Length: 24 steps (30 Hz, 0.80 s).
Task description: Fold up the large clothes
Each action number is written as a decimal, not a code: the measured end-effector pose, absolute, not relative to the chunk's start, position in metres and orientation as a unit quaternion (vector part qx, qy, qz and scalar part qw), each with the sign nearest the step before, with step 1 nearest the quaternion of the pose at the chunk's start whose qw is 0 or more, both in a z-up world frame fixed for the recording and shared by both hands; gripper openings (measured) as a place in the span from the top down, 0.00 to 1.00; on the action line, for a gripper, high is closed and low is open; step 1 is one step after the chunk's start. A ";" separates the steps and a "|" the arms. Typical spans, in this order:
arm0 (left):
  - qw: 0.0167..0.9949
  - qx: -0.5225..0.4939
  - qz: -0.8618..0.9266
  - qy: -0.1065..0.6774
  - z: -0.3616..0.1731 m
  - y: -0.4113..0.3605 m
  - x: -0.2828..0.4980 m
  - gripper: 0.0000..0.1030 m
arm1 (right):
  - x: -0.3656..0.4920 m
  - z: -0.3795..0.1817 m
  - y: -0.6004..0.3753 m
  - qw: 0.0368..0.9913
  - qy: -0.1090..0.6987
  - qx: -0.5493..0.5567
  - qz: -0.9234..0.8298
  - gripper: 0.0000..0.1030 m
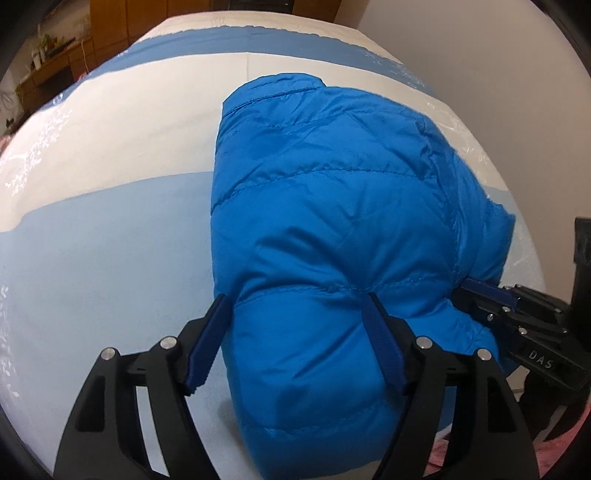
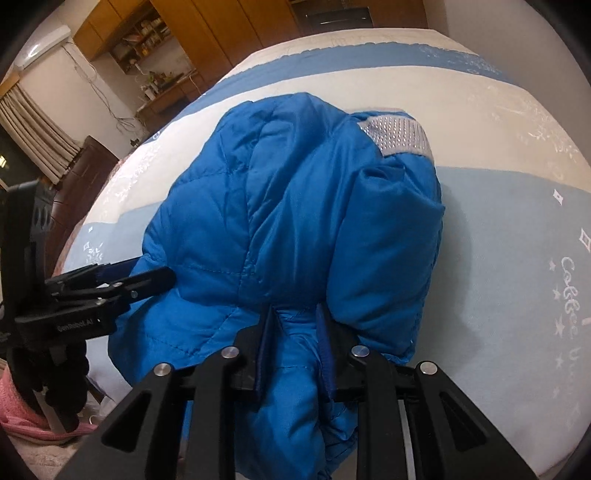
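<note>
A bright blue quilted puffer jacket (image 1: pixel 332 229) lies bunched in a folded bundle on the bed; it also shows in the right wrist view (image 2: pixel 288 221), with a grey dotted lining patch (image 2: pixel 399 136) at its far end. My left gripper (image 1: pixel 297 325) is open, its wide-set fingers straddling the jacket's near edge. My right gripper (image 2: pixel 295 325) is shut on a fold of the jacket at the near edge. Each gripper shows in the other's view, the right (image 1: pixel 480 295) and the left (image 2: pixel 147 280), both against the bundle's sides.
The bed (image 1: pixel 110 240) has a light blue and cream striped cover with white print (image 2: pixel 517 221). Wooden cabinets and shelves (image 2: pixel 166 29) stand beyond the bed. A white wall (image 1: pixel 480 55) is to the right. Pink fabric (image 2: pixel 22 406) lies at the bed's near side.
</note>
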<state>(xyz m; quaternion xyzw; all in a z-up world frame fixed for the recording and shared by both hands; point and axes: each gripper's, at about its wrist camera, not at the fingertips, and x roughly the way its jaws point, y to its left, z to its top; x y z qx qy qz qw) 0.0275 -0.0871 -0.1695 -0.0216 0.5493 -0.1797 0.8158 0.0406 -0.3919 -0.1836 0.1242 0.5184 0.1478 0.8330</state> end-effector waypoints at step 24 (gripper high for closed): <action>0.752 -0.144 -0.278 0.581 -0.191 -0.032 0.072 0.13 | 0.059 -0.216 -0.481 0.756 0.519 0.353 0.186 0.12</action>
